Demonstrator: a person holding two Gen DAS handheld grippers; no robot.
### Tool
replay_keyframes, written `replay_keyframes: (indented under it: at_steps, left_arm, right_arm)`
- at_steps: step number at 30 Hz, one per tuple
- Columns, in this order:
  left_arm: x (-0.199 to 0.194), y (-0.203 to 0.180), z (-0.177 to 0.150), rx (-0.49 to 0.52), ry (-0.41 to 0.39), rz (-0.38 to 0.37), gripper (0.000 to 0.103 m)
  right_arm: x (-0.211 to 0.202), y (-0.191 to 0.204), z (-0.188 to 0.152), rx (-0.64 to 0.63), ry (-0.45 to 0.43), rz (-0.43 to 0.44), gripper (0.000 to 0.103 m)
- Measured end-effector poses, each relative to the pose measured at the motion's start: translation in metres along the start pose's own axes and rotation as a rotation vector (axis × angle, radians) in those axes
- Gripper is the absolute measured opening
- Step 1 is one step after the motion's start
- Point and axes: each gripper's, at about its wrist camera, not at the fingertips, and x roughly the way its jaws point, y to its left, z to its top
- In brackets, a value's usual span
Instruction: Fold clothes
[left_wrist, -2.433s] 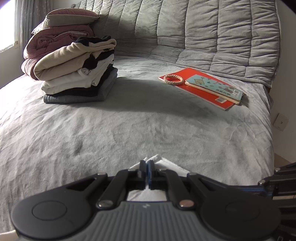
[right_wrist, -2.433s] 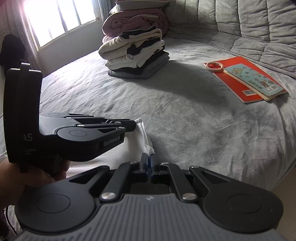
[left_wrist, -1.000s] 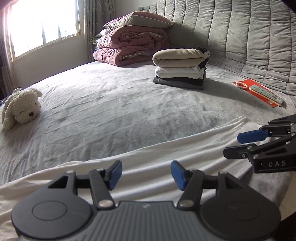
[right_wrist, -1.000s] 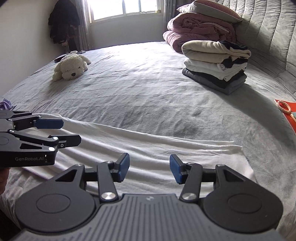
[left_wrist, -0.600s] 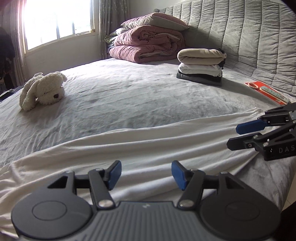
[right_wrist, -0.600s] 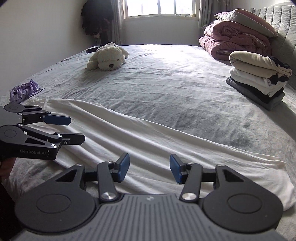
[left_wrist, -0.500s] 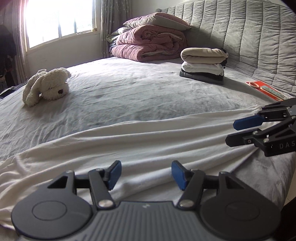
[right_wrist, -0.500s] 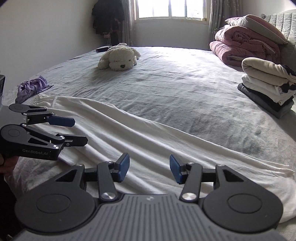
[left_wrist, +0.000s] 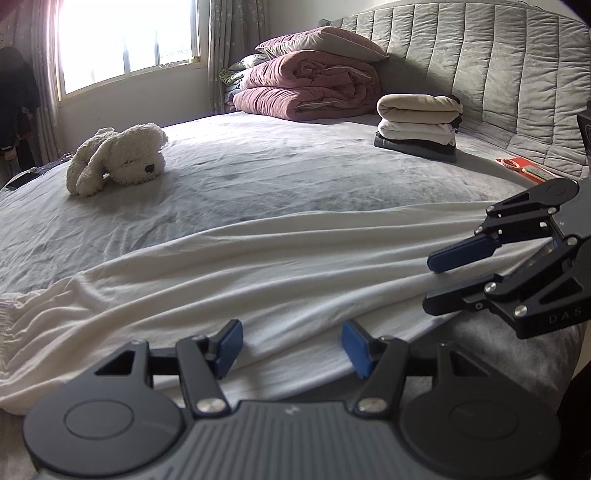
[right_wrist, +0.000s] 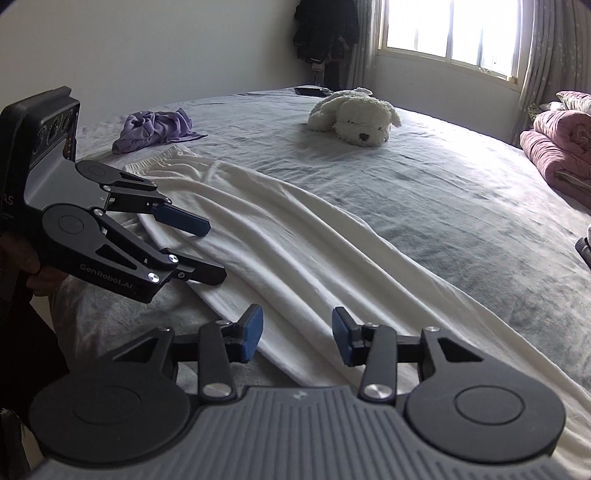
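Observation:
A long white garment (left_wrist: 258, 273) lies stretched and wrinkled along the near edge of the grey bed (left_wrist: 280, 177); it also runs diagonally in the right wrist view (right_wrist: 314, 258). My left gripper (left_wrist: 291, 349) is open just above its near edge, nothing between the blue pads. My right gripper (right_wrist: 297, 339) is open too, over the same cloth. Each gripper shows in the other's view: the right one (left_wrist: 447, 280) at the right side, the left one (right_wrist: 210, 249) at the left, both with jaws apart. A pile of folded clothes (left_wrist: 419, 125) sits far back.
A white plush dog (left_wrist: 118, 158) lies on the bed, a crumpled purple garment (right_wrist: 155, 129) near the far corner. Pink folded quilts and a pillow (left_wrist: 314, 88) rest by the padded headboard. Red books (left_wrist: 524, 170) lie at the right. A hand (right_wrist: 26, 266) holds the left gripper.
Both grippers, shut on the folded white cloth 2.4 s ago, have let go and stand open. The cloth now lies spread out lengthwise. Both views have swung left toward the window.

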Motion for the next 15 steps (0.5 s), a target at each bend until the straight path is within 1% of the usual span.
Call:
replay_keyframes:
  at_steps: [10,12,14,15]
  left_arm:
    - [0.001,0.008,-0.002,-0.003,-0.001,0.007,0.061]
    - [0.001,0.009,-0.001,0.002,-0.003,0.007,0.061]
    - [0.002,0.01,-0.001,0.008,-0.004,0.007,0.061]
    - [0.002,0.01,-0.001,0.011,-0.005,0.007,0.061]
  right_arm:
    - [0.014,0.002,0.0,-0.028,0.027,-0.015,0.028]
    - [0.016,0.003,0.001,-0.035,0.028,-0.022,0.021]
    - [0.015,0.003,0.002,-0.039,0.025,-0.03,0.009]
    - [0.014,0.002,0.003,-0.033,0.021,-0.028,0.007]
